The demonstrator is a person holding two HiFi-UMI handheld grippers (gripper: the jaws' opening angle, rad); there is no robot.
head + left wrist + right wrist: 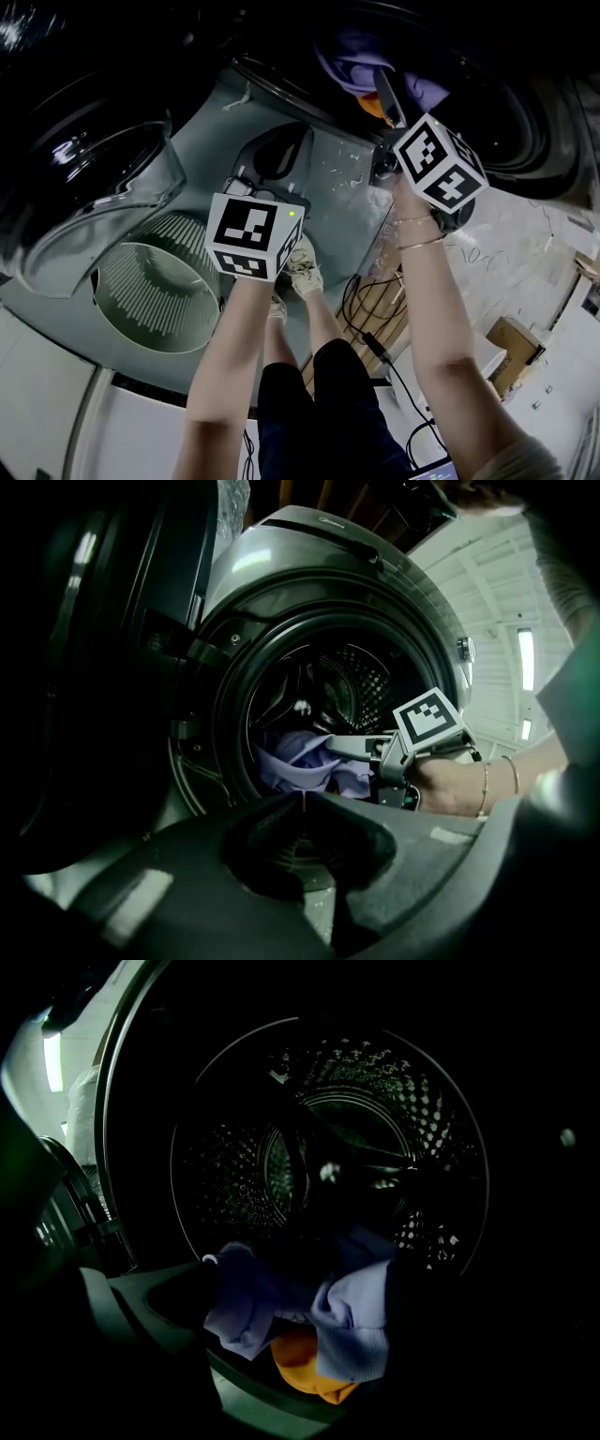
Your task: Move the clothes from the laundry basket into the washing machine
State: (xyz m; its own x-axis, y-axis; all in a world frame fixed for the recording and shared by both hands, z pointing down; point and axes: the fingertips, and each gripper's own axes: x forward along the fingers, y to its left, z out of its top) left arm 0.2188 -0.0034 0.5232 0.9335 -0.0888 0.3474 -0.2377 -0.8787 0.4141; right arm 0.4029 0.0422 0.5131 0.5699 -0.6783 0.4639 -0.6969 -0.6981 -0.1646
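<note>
Left tongs (305, 797) clenched, empty; right tongs (300, 1312) spread wide, purple clothes (354, 1321) between them inside washing machine (412, 1101).

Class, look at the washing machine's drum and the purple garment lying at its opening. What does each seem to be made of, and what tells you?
The drum looks like metal, probably stainless steel, with a shiny finish: rows of punched holes glint. The purple garment looks like soft knitted cloth, matt: fine ribbing and limp folds show, but the fibre is unclear.
</note>
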